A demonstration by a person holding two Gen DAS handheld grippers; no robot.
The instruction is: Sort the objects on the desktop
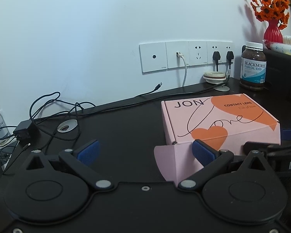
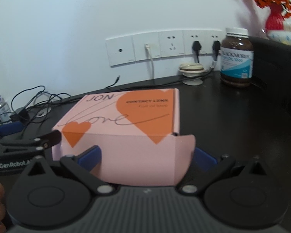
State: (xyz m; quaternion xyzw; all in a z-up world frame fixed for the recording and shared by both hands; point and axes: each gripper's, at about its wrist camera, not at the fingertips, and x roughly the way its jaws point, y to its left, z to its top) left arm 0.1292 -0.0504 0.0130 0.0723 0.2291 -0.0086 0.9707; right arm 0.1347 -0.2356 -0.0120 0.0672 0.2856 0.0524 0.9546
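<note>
box: pink cardboard carton (image 1: 219, 120) with orange hearts, a black script line and the print "JON", "CONTACT LENS"
state: lid shut; one rounded side flap (image 1: 170, 161) sticks out loose at a near corner
pose: flat on its base, lid up, turned slightly askew
place: on the dark desk (image 1: 126, 128), well in front of the brown fish-oil bottle (image 1: 253, 66) by the wall

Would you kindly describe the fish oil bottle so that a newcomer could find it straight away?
Start at the row of wall sockets above the black desk and follow it right. Just past the last plug, at the back of the desk, stands the fish oil bottle. It is the only brown bottle there, with a white cap and a white and blue label, behind the pink box.
</note>
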